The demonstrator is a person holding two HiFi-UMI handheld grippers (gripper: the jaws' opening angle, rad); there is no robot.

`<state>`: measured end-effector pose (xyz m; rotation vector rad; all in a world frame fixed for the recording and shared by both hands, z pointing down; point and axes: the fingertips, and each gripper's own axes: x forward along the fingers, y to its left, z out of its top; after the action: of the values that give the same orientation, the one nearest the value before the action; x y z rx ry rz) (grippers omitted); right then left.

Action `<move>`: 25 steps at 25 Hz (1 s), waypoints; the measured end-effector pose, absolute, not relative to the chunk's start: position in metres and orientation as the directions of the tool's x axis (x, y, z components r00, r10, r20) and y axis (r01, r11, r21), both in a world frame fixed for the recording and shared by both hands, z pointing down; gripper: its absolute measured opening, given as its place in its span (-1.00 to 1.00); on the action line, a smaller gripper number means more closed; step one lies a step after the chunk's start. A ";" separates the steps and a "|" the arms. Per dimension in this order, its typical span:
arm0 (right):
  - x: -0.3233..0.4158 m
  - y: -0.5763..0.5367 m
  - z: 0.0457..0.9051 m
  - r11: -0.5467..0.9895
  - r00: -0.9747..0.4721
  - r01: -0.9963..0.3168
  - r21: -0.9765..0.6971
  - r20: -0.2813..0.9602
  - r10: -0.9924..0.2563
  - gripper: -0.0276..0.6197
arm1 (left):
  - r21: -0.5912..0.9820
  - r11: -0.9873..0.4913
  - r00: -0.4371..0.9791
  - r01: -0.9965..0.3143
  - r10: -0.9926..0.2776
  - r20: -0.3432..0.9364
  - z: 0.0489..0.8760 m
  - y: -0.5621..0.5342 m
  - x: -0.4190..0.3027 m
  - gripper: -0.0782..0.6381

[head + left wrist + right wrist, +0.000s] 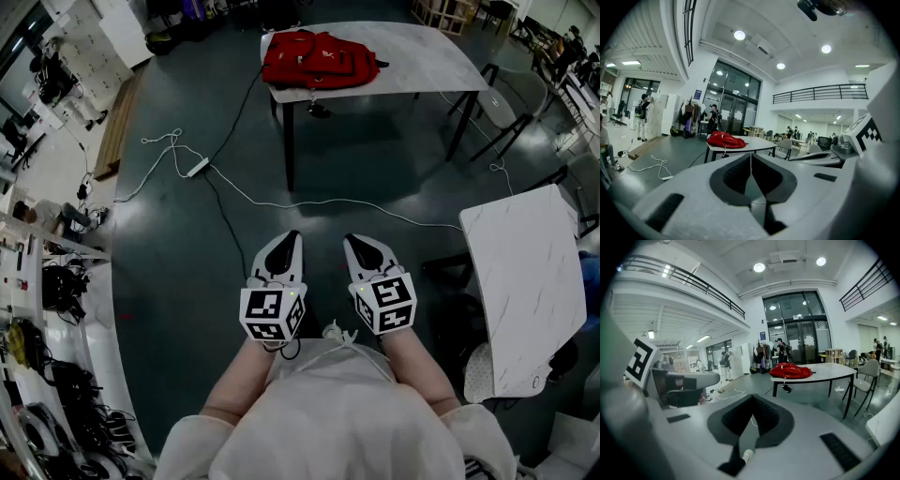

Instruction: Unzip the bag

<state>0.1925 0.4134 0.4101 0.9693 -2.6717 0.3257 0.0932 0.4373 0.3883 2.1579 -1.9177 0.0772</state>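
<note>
Facing a pale surface (422,56) with the bag (319,58) across dark floor (169,281), I hold left gripper (292,236) and right gripper (350,240) pressed together, empty.

Red bag (317,58) lying on a pale table (431,61) well ahead, left gripper (292,236) and right gripper (350,240) side by side above the dark floor (375,159), jaws together and empty, white cable (281,203) snaking across the floor, marbled table (520,281) at right.
</note>
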 end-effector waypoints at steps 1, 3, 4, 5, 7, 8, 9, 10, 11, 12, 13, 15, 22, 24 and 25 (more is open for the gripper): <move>0.191 0.413 0.410 0.749 -0.735 -0.653 -0.114 0.335 -0.590 -0.83 | 0.152 -0.102 0.133 -0.983 -0.969 0.207 0.388 0.437 0.092 -0.71; 0.187 0.412 0.410 0.748 -0.734 -0.654 -0.113 0.335 -0.591 -0.83 | 0.151 -0.106 0.137 -0.983 -0.968 0.210 0.389 0.436 0.090 -0.71; 0.186 0.411 0.410 0.748 -0.734 -0.654 -0.112 0.335 -0.591 -0.83 | 0.150 -0.108 0.139 -0.983 -0.967 0.213 0.390 0.435 0.089 -0.71; 0.185 0.410 0.411 0.749 -0.734 -0.653 -0.111 0.336 -0.590 -0.83 | 0.150 -0.110 0.141 -0.983 -0.966 0.216 0.391 0.433 0.089 -0.71; 0.185 0.409 0.412 0.750 -0.734 -0.652 -0.111 0.340 -0.587 -0.83 | 0.152 -0.112 0.145 -0.982 -0.964 0.224 0.392 0.431 0.090 -0.71; 0.185 0.409 0.412 0.751 -0.734 -0.651 -0.109 0.342 -0.586 -0.83 | 0.152 -0.113 0.146 -0.982 -0.963 0.225 0.392 0.430 0.090 -0.71; 0.185 0.409 0.412 0.752 -0.734 -0.650 -0.108 0.343 -0.586 -0.83 | 0.151 -0.115 0.147 -0.982 -0.963 0.224 0.391 0.429 0.090 -0.71; 0.185 0.408 0.411 0.752 -0.734 -0.650 -0.108 0.344 -0.585 -0.83 | 0.148 -0.116 0.148 -0.982 -0.964 0.223 0.390 0.428 0.091 -0.71; 0.185 0.408 0.411 0.751 -0.734 -0.651 -0.109 0.345 -0.585 -0.83 | 0.145 -0.118 0.148 -0.982 -0.964 0.221 0.389 0.427 0.091 -0.71; 0.186 0.407 0.411 0.748 -0.732 -0.654 -0.112 0.345 -0.588 -0.83 | 0.142 -0.119 0.148 -0.983 -0.964 0.220 0.389 0.427 0.091 -0.71; 0.187 0.405 0.412 0.743 -0.729 -0.659 -0.115 0.343 -0.593 -0.83 | 0.139 -0.119 0.148 -0.983 -0.964 0.221 0.390 0.426 0.092 -0.71; 0.191 0.401 0.413 0.726 -0.717 -0.677 -0.124 0.335 -0.611 -0.83 | 0.136 -0.121 0.149 -0.983 -0.963 0.225 0.393 0.425 0.093 -0.71; 0.205 0.386 0.422 0.694 -0.696 -0.705 -0.147 0.331 -0.637 -0.83 | 0.151 -0.139 0.171 -0.979 -0.958 0.230 0.402 0.407 0.094 -0.71; 0.207 0.377 0.424 0.685 -0.687 -0.714 -0.146 0.336 -0.645 -0.82 | 0.148 -0.138 0.170 -0.979 -0.958 0.230 0.403 0.397 0.091 -0.71; 0.208 0.372 0.425 0.679 -0.680 -0.720 -0.143 0.341 -0.649 -0.82 | 0.143 -0.138 0.169 -0.980 -0.958 0.233 0.405 0.390 0.090 -0.71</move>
<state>0.2079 0.3717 0.4254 1.0948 -2.6311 0.3881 0.0900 0.3904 0.4046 2.1869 -1.8677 0.1239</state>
